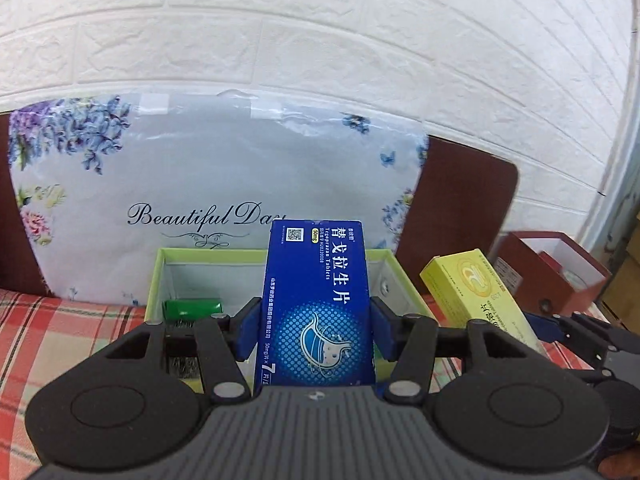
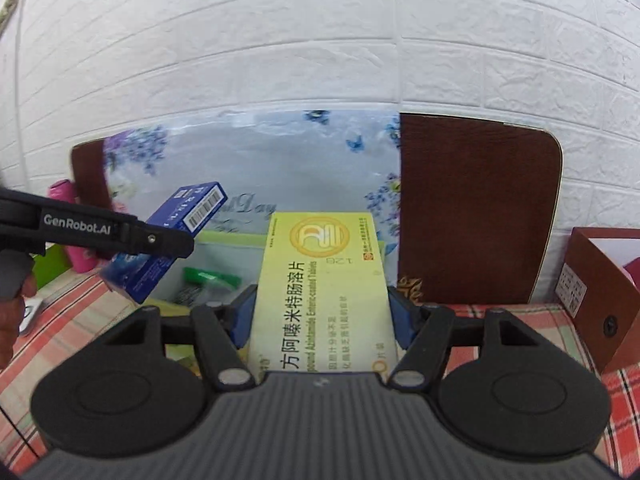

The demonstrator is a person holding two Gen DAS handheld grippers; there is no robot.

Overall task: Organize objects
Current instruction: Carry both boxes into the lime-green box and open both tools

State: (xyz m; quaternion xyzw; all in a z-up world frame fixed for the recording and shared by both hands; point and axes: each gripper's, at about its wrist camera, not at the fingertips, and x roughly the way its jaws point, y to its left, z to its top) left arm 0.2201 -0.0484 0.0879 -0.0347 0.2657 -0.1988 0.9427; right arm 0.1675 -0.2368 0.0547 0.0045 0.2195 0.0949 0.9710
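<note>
My left gripper (image 1: 315, 326) is shut on a blue medicine box (image 1: 316, 280) and holds it above a light green open box (image 1: 208, 255). A small green packet (image 1: 192, 307) lies inside that box. My right gripper (image 2: 322, 318) is shut on a yellow medicine box (image 2: 322, 280), held to the right of the green box (image 2: 232, 237). The yellow box (image 1: 480, 300) shows at the right in the left wrist view. The blue box (image 2: 168, 240) and the left gripper show at the left in the right wrist view.
A floral pillow (image 1: 208, 184) leans on a brown headboard (image 2: 476, 208) below a white brick wall. A dark red open box (image 1: 560, 272) stands at the right on the plaid cloth (image 1: 60, 328). A pink bottle (image 2: 74, 232) stands at the far left.
</note>
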